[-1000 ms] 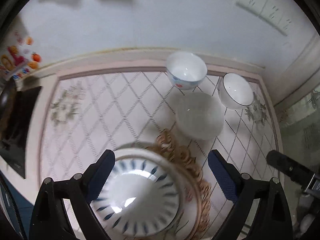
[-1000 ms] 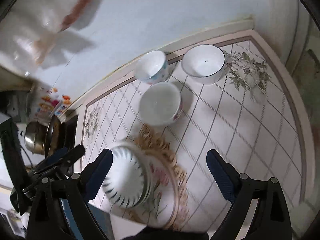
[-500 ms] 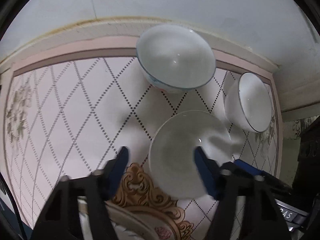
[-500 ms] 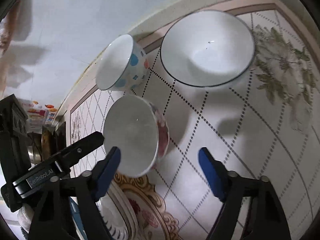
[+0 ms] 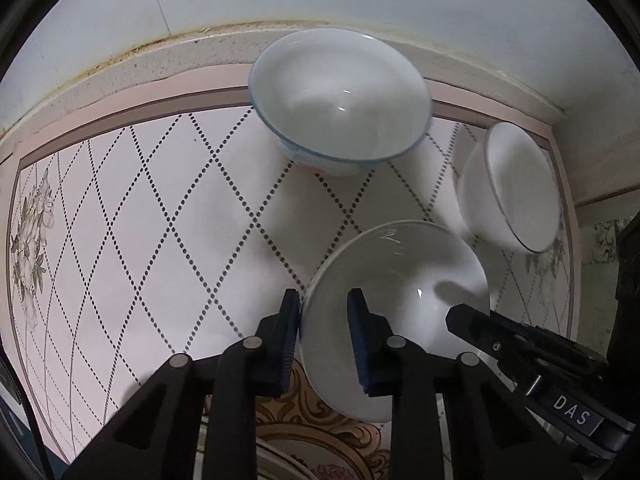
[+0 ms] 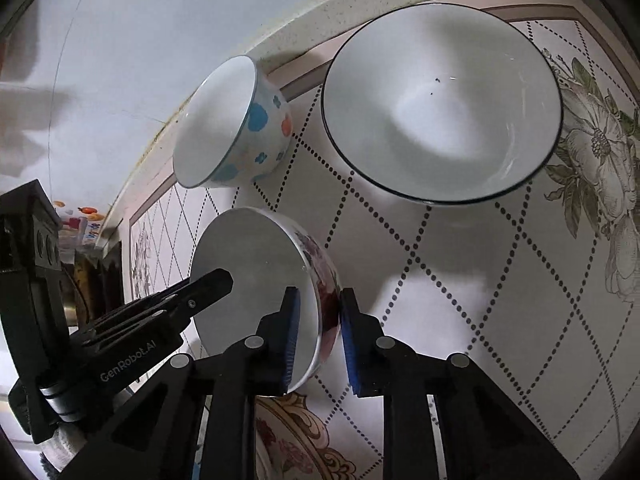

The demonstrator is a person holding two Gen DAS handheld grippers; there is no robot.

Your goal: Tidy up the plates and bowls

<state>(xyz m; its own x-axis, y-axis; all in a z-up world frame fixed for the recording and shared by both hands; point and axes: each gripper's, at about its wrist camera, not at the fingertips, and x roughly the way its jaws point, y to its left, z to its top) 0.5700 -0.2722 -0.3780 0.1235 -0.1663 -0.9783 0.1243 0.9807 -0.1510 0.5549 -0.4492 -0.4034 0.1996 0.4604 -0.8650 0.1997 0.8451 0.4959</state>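
Note:
A white bowl with a red flower pattern (image 6: 256,280) sits on the patterned counter; it also shows in the left wrist view (image 5: 400,292). My left gripper (image 5: 324,332) is shut on its left rim, one pad inside and one outside. My right gripper (image 6: 316,328) is shut on its right rim, straddling the flowered wall. A bowl with blue and orange spots (image 6: 236,128) (image 5: 340,104) stands behind it by the wall. A black-rimmed white bowl (image 6: 440,100) (image 5: 516,184) stands at the back right.
A gold-edged floral plate (image 6: 292,432) (image 5: 320,440) lies just in front of the held bowl, under the grippers. The white wall rises right behind the bowls. A stove with dark pans (image 6: 92,264) sits at the far left.
Both grippers moved forward from the plate stack to the flowered bowl and closed from wide open onto its opposite rims.

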